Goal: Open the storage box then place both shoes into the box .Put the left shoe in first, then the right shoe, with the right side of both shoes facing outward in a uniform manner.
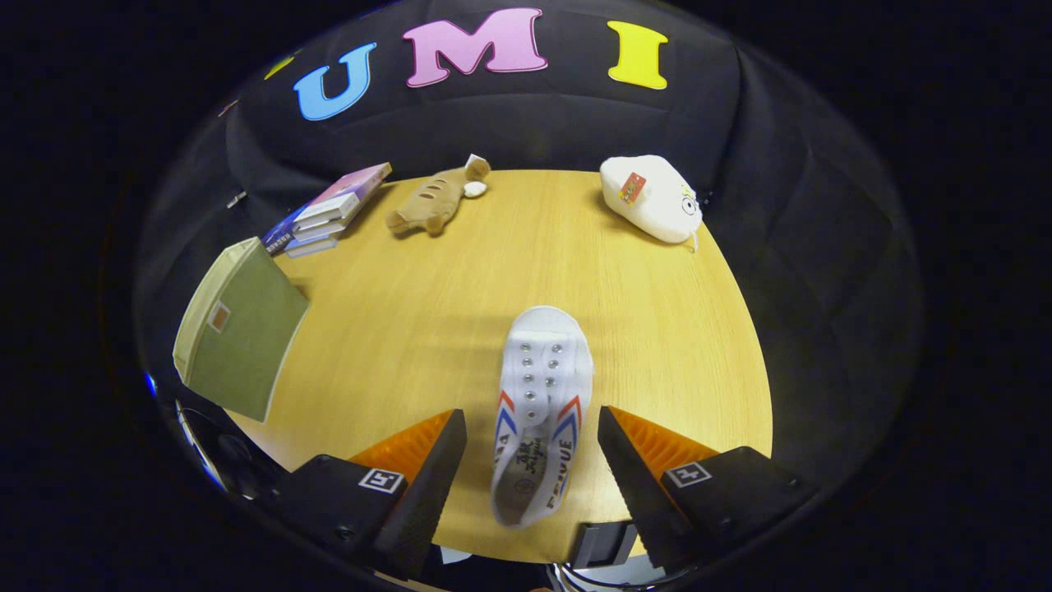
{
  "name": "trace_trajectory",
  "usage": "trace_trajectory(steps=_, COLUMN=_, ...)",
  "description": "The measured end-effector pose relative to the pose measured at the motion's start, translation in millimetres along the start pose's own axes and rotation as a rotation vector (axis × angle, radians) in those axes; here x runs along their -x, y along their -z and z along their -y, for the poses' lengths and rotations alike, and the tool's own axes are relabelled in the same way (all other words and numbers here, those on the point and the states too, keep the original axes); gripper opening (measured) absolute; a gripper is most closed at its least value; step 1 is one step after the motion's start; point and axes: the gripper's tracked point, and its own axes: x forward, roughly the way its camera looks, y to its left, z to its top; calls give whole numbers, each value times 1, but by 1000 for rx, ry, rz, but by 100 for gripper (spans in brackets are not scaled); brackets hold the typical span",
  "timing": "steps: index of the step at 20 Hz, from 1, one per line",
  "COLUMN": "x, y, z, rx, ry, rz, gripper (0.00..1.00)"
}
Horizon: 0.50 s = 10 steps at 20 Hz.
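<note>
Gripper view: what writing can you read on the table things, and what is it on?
"FEIYUE", first letters unsure: side of the shoe, which lies between the open fingers of the hand-held gripper.
Print on the shoe's insole: blurred, unreadable.
Tag on the white plush toy: too small.
Patch on the storage box: too small.
Spines of the books: too small.

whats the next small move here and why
Probably ease the gripper down and close the jaws on the white shoe: it lies on the table between the open jaws, untouched, while the green storage box stands aside.
</note>
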Motion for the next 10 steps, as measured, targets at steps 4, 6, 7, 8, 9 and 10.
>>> trace_trajectory(steps=4, x=-17, y=25, z=22, rx=-20, ry=31, rz=-75, gripper=99)
trace_trajectory(steps=6, x=-25, y=34, z=33, rx=-26, ry=51, rz=-101, gripper=99)
trace_trajectory(steps=7, x=-30, y=38, z=37, rx=-27, ry=60, rz=-114, gripper=99)
trace_trajectory(steps=8, x=-35, y=40, z=41, rx=-35, ry=64, rz=-127, gripper=99)
trace_trajectory(steps=9, x=-39, y=43, z=39, rx=-46, ry=54, rz=-142, gripper=99)
trace_trajectory(steps=10, x=-43, y=46, z=37, rx=-50, ry=46, rz=-157, gripper=99)
